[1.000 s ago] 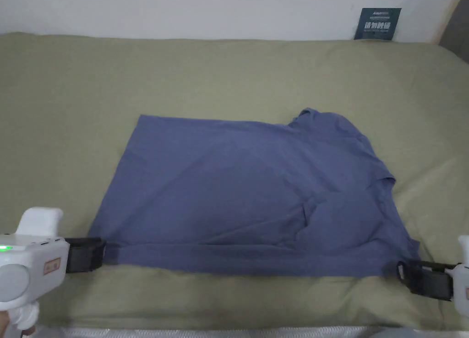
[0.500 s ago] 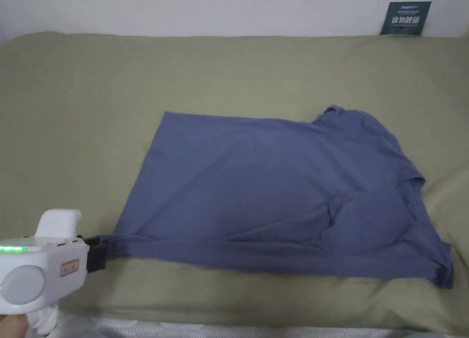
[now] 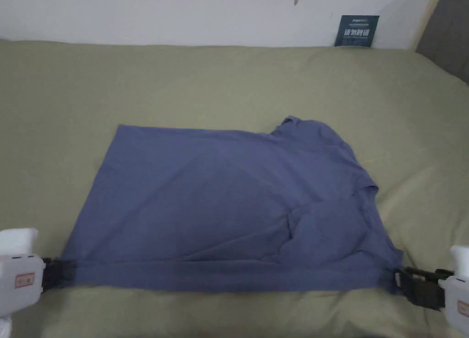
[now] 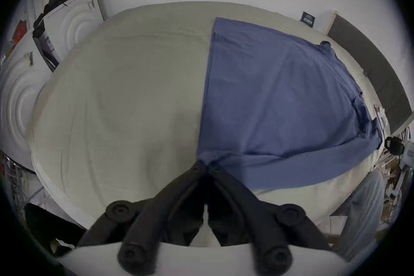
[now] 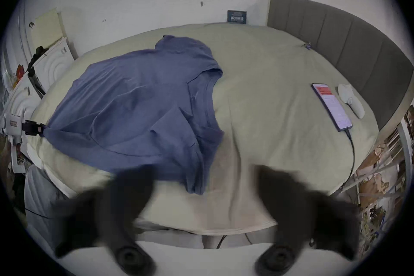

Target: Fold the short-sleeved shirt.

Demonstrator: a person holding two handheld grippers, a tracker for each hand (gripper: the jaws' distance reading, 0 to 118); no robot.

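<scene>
A blue short-sleeved shirt lies spread on an olive-green bed, its collar toward the right. My left gripper is at the near left corner of the shirt. In the left gripper view its jaws are closed together on that corner of the shirt. My right gripper is at the shirt's near right corner. In the right gripper view its jaws are blurred and stand wide apart, with the corner of the shirt lying loose between them.
A phone on a cable and a white handset lie on the bed's right side, by a grey headboard. A dark card leans on the far wall. White boxes stand beyond the left end.
The head camera swung right, then back left. The right gripper left the picture half a second ago and is back at the near right corner. The left gripper has kept its hold.
</scene>
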